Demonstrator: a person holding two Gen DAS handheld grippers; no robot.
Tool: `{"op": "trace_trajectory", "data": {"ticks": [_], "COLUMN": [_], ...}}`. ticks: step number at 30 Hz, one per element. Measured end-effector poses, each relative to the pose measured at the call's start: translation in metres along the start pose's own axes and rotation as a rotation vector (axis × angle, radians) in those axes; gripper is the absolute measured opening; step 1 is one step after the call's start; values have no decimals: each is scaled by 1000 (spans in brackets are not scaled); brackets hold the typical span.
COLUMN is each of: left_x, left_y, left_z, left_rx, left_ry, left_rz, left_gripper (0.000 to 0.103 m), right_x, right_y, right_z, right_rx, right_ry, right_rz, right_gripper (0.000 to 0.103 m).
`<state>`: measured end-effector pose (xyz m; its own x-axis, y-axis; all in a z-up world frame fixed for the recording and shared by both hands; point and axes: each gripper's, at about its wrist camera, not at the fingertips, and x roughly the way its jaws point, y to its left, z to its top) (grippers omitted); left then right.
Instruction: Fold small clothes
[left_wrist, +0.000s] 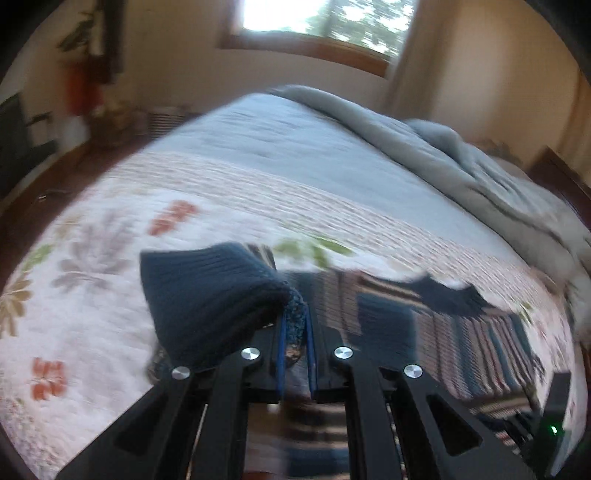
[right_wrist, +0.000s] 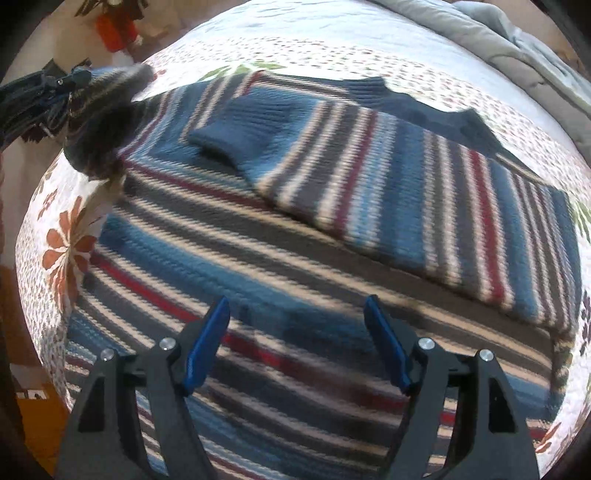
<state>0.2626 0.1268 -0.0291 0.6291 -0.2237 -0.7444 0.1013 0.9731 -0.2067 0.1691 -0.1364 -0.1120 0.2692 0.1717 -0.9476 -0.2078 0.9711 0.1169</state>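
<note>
A striped knit sweater (right_wrist: 295, 236) is spread on a bed covered by a floral quilt (left_wrist: 92, 258), filling most of the right wrist view from lower left to the right edge. One sleeve (right_wrist: 280, 147) is already laid across the body of the sweater in the upper centre of that view, its dark blue cuff pointing to the left. The other sleeve's cuff (left_wrist: 207, 295) is clamped in the left tool (left_wrist: 295, 325), whose jaws are pressed narrow on the knit at the lower centre of the left wrist view; the same cuff is seen lifted off the quilt at the upper left of the right wrist view, and both pictures are smeared by motion. The step in hand is judged to be the folding-in of the second sleeve. The right tool (right_wrist: 297, 332) is held wide above the striped body at the lower centre of its view, with nothing between its jaws. For the next move, the lifted sleeve would need to be carried over the sweater body and laid flat beside or over the first sleeve before being released; the right tool could be used to pin the body so that it is not dragged. A rumpled grey blanket (left_wrist: 461, 158) lies along the upper right of the bed, well apart from the sweater.
</note>
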Motion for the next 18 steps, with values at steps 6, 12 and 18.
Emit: {"op": "trace_trajectory", "data": {"ticks": [6,12,18], "left_x": [31,48,15], "left_y": [-75,-90,-45], "left_z": [-29,-47,-39], "left_rx": [83,62,-13], "left_ry": [103,202,143], "left_rz": [-117,-163,-112], "left_gripper": [12,69,76], "right_x": [-5,0,2], "right_y": [-26,-36,-34], "right_z": [-10,-14,-7], "right_rx": [43,54,35], "right_ry": [-4,10,2], "right_rz": [-16,-21,-15], "right_gripper": [75,75,75]}}
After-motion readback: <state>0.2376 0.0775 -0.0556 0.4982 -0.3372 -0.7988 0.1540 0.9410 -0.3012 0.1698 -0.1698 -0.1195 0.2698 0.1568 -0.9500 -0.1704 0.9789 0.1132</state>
